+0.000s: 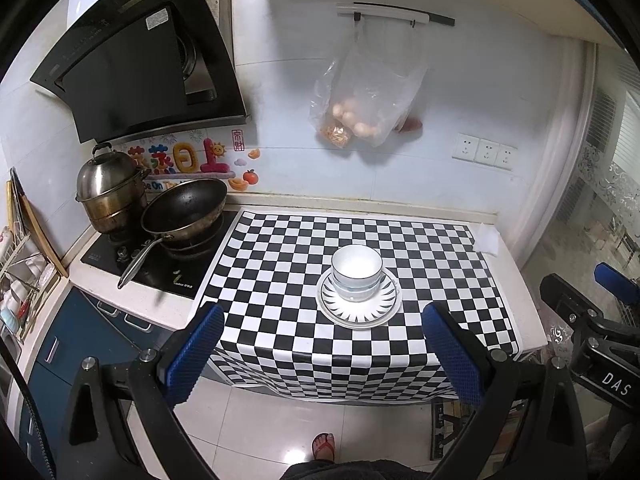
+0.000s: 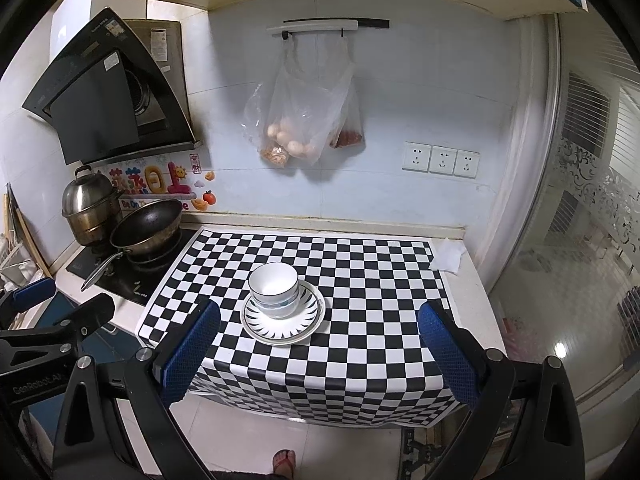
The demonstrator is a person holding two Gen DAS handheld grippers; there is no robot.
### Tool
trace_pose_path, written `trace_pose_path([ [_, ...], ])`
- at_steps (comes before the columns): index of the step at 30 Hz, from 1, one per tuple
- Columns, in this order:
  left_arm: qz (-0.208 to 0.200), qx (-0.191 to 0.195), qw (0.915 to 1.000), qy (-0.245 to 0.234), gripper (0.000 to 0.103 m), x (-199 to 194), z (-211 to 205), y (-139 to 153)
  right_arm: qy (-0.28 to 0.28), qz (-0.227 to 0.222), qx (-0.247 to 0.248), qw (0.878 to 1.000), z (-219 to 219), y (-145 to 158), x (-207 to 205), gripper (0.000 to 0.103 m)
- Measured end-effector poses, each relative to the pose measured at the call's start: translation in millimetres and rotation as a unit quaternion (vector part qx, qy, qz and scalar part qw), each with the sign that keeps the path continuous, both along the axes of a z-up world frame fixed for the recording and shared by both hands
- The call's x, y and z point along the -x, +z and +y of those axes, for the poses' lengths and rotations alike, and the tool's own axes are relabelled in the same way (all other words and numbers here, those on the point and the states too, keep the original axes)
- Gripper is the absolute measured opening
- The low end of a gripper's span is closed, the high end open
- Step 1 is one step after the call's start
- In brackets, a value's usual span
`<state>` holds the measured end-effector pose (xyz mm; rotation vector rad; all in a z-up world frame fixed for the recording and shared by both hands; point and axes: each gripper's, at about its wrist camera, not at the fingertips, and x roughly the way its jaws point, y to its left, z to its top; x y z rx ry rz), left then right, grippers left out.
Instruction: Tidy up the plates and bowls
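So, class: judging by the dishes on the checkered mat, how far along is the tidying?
Done: the white bowls sit nested on the striped plates, one stack on the checkered mat.
In hand: nothing; the left gripper and the right gripper are open, short of the stack.
Left: seemingly nothing.

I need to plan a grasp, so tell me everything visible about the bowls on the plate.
The bowls are white, glossy and ceramic-looking, nested upright into one stack; it looks like two or three, but the exact count is unclear. The top one is empty, with a thin dark rim line. Bluish bands show on the lower walls. The stack stands at the centre of the plate, white with black radial strokes, on the checkered mat. Neither gripper touches it; both are open and held back.
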<state>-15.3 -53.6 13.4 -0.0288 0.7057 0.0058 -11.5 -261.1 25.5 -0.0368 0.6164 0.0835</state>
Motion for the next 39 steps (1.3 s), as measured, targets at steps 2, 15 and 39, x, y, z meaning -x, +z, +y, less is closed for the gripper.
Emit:
trace_pose_path([
  [2,0.000,-0.001,1.0000,0.000,0.101,-0.4,0.5,0.0,0.001,0.001,-0.001,1.000,0.2,-0.1,0.2,0.101],
  [15,-0.005,-0.002,0.9999,0.009,0.101,9.8,-9.8,0.1,0.005,0.004,-0.002,1.000,-4.8,-0.3,1.5,0.101],
  [39,-0.005,-0.002,0.9998,0.018,0.101,19.9,-15.8,2.2,0.002,0.004,0.001,1.000,-6.7,3.8,7.2,0.101],
])
